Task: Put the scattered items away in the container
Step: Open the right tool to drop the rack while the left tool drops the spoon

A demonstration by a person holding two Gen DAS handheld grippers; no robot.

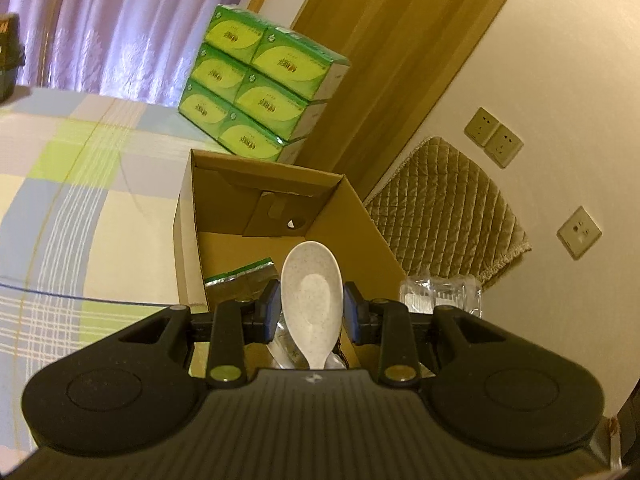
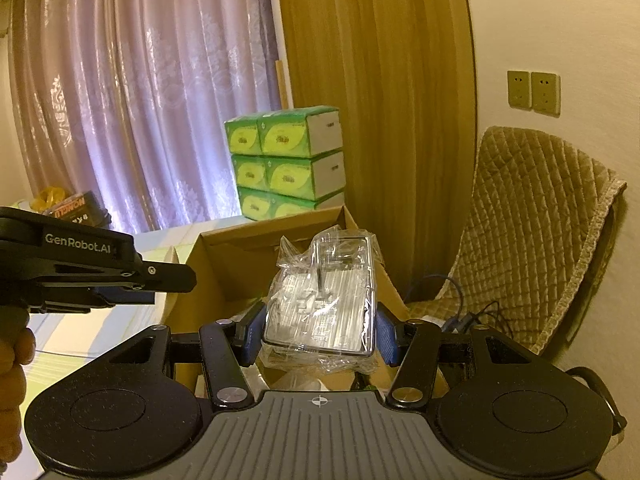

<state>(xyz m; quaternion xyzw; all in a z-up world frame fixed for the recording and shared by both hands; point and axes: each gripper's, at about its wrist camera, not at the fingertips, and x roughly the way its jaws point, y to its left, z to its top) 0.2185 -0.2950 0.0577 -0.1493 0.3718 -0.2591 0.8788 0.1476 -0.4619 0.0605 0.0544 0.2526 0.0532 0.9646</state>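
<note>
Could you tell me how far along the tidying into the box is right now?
Done: a green packet lies in the cardboard box. In hand: left claw holds the white spoon, right claw a plastic-wrapped pack, both over the box. Left: releasing them.

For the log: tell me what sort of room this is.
Probably a room in a home, perhaps a dining or living room: long curtains, a chair with a quilted cover, stacked tissue packs and a checked tablecloth under the cardboard box.
</note>
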